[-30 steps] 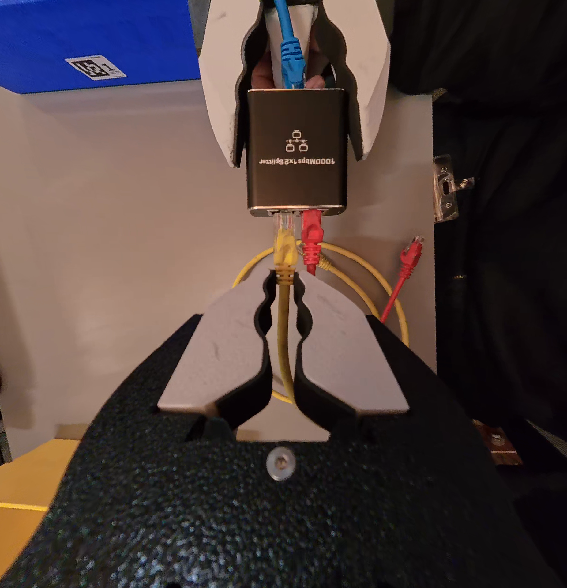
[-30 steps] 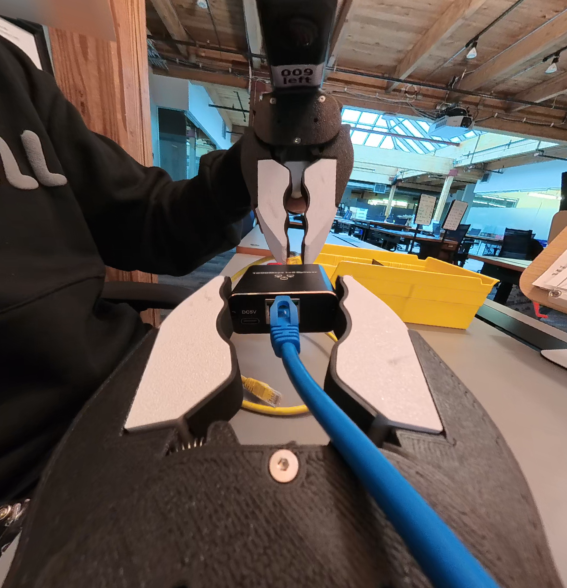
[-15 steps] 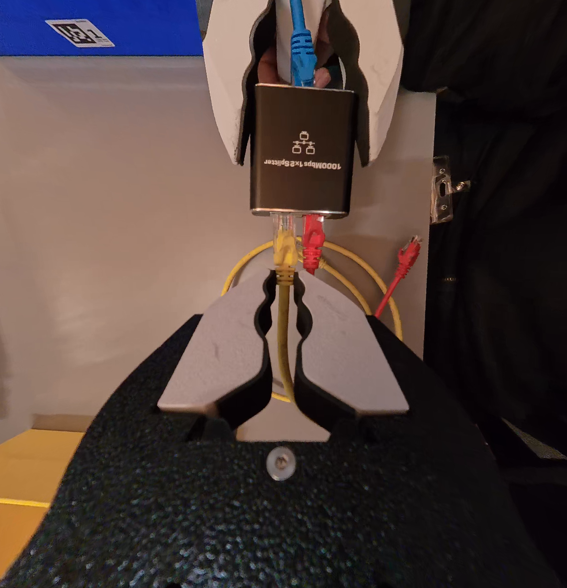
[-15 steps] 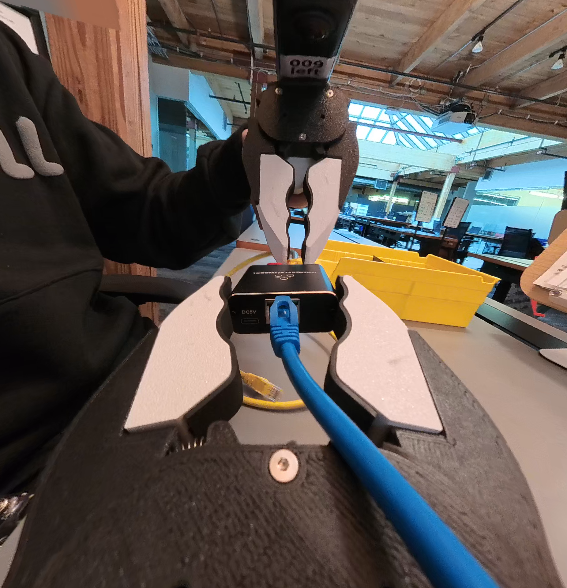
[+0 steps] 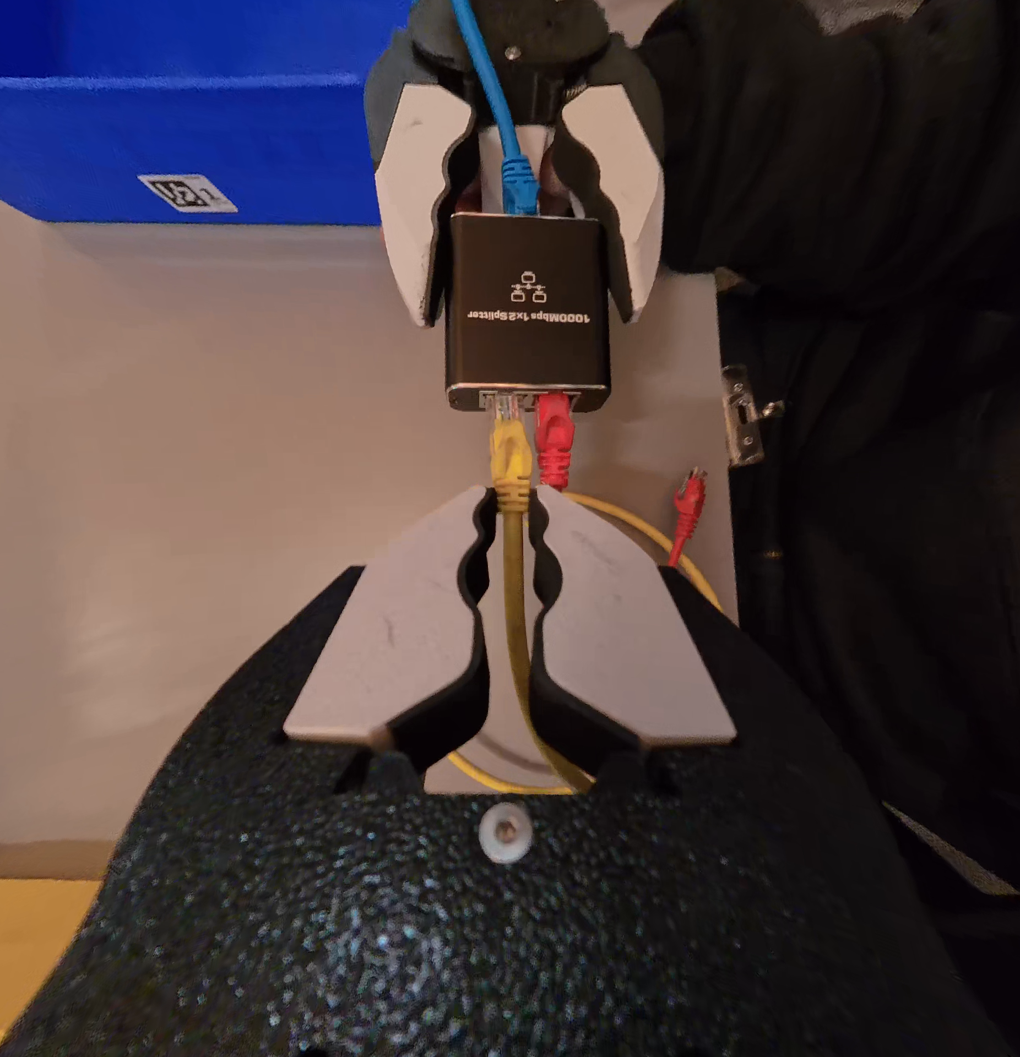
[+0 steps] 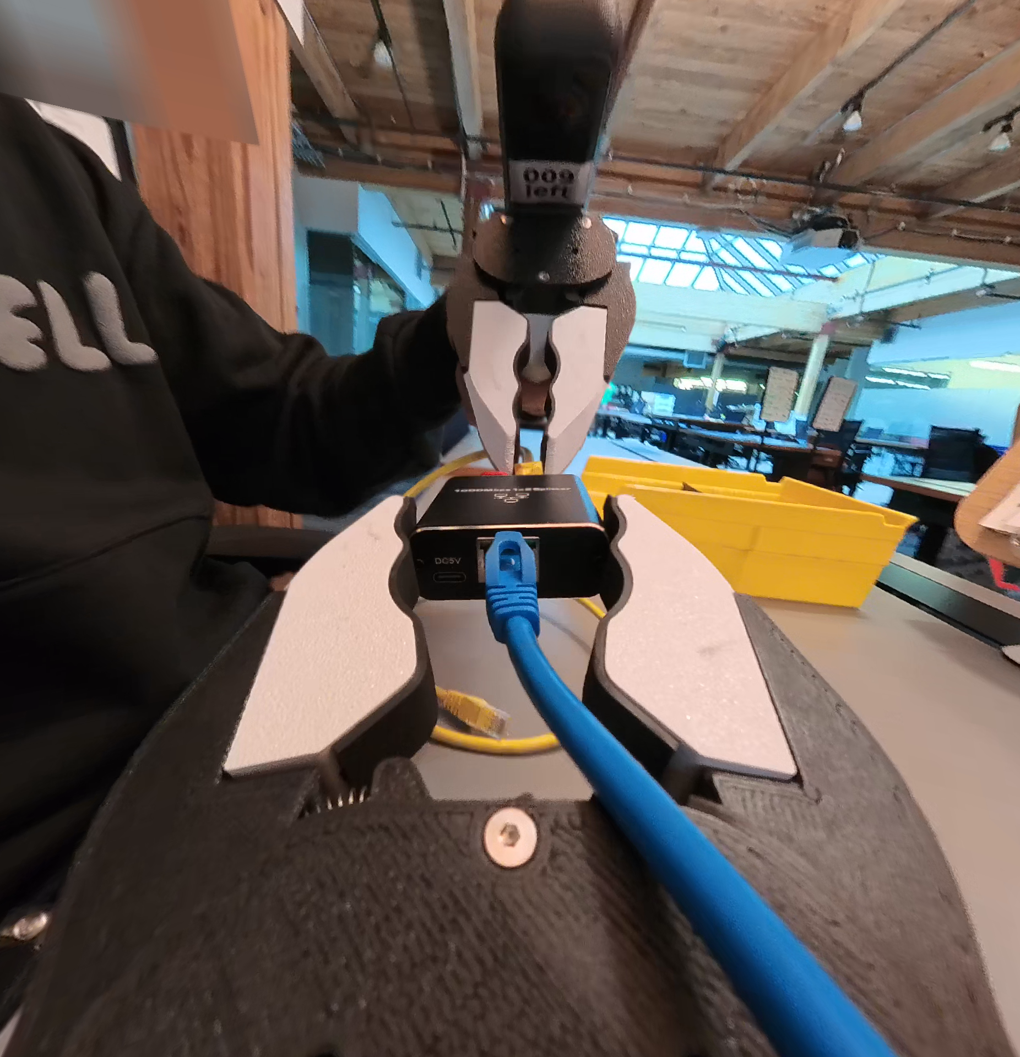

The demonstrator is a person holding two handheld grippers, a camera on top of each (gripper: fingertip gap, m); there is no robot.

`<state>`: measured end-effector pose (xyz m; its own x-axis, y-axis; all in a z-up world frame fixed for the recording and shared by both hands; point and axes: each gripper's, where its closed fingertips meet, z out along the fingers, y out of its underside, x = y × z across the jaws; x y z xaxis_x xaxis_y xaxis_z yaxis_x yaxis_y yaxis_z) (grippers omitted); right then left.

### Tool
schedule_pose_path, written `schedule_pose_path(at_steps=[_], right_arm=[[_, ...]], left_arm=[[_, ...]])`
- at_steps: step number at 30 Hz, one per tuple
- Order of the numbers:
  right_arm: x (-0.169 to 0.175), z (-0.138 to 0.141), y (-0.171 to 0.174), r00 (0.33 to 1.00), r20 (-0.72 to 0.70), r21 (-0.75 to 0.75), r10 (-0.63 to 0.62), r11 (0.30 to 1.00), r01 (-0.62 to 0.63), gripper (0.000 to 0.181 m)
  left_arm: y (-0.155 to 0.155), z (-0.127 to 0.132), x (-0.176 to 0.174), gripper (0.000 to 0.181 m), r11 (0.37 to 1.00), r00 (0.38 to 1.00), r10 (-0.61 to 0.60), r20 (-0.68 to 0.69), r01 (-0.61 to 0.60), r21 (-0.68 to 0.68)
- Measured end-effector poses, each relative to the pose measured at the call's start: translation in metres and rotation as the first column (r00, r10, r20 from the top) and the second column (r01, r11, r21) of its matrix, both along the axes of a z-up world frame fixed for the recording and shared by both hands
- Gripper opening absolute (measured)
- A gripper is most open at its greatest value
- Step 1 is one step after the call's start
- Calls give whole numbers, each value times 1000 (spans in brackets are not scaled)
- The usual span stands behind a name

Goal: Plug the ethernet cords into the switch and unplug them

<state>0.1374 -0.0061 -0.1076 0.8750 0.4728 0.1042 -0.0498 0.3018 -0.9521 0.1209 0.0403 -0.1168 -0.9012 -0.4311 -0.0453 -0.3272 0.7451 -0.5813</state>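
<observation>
A black switch (image 5: 528, 309) is held off the grey table, gripped by its sides in my right gripper (image 6: 507, 509), which is shut on it. A blue cord (image 6: 510, 572) is plugged into its near face in the right wrist view. On the opposite face a red plug (image 5: 553, 434) sits in one port. A yellow plug (image 5: 510, 452) stands at the neighbouring port with its clear tip partly showing. My left gripper (image 5: 510, 497) is shut on the yellow cord just behind that plug. It also shows in the right wrist view (image 6: 528, 452), above the switch's far end.
A loose red plug end (image 5: 691, 497) and a loop of yellow cord (image 5: 639, 532) lie on the table. A second yellow plug (image 6: 473, 712) lies under the switch. A blue bin (image 5: 181, 114) and a yellow bin (image 6: 754, 532) stand nearby. A person's black sleeve (image 6: 267, 400) is at the left.
The gap between my left fingertips and the switch has shrunk a little, and less of the yellow plug's clear tip shows. My right gripper has tilted, showing more of the switch's top.
</observation>
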Motion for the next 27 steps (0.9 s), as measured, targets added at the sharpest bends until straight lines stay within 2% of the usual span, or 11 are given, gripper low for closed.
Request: schedule_pose_path(at_steps=[1,5,9,13,16,20,21,24,27], right_arm=[[-1,2,-2,1000,-8,14,8,1000,-8,63],[-7,8,-6,998,-26,46,63,997,-62,63],[-7,3,-3,999,-12,23,47,999,-46,63],[-5,13,-8,995,-69,71,75,995,-70,63],[-4,10,-6,996,-65,54,66,997,-62,64],[-10,26,-7,993,-70,123,90,989,-81,63],[-8,22,-4,998,-35,85,54,995,-51,63],[0,18,-7,999,-41,71,20,997,-17,63],[4,6,1,1000,-24,-4,-11,1000,11,62]], left_arm=[[-2,2,-1,10,1000,1000,-3,-5,2,-22],[-9,2,-4,10,998,999,-13,-41,10,-70],[-7,0,-3,10,1000,1000,0,13,0,-3],[-13,8,-1,9,998,999,-6,44,9,-64],[-11,-6,1,9,1000,999,-22,43,22,0],[-16,-28,4,9,1000,998,-21,64,21,9],[-13,-29,7,9,1000,997,-5,78,5,-1],[-10,-12,8,10,982,995,52,86,-35,-186],[0,-3,9,10,974,992,71,101,-47,-220]])
